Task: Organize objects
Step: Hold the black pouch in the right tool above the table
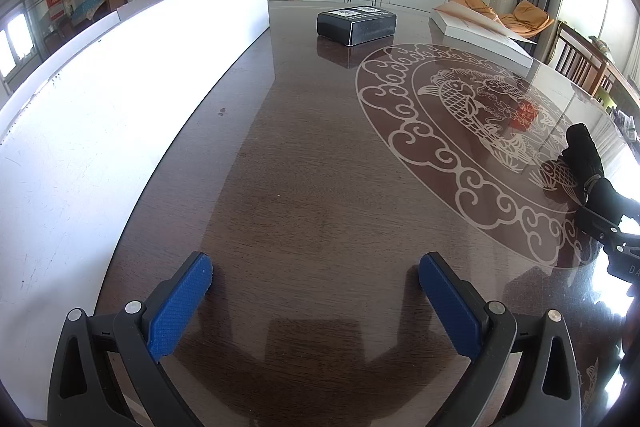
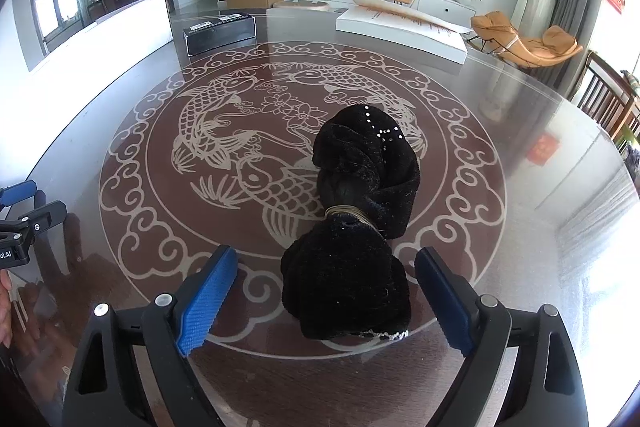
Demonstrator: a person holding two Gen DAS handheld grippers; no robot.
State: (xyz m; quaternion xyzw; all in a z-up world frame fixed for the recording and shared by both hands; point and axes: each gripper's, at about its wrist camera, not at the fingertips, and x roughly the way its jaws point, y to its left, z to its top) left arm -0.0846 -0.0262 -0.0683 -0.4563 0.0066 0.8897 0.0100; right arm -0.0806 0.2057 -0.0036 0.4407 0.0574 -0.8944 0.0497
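Hovering over the glass table (image 2: pixel 540 195) with both jaws spread wide.
Our right gripper (image 2: pixel 326 289) brackets the tied black cloth bundle (image 2: pixel 360 203) at lower centre without gripping it; our left gripper (image 1: pixel 316 297) holds nothing.

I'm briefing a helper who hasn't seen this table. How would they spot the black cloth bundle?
Find the round fish pattern etched on the dark table. On its near right part lies the black bundle, just ahead of the open right gripper. Unlike the hard boxes at the far edge, it is soft, fuzzy and cinched with a band.
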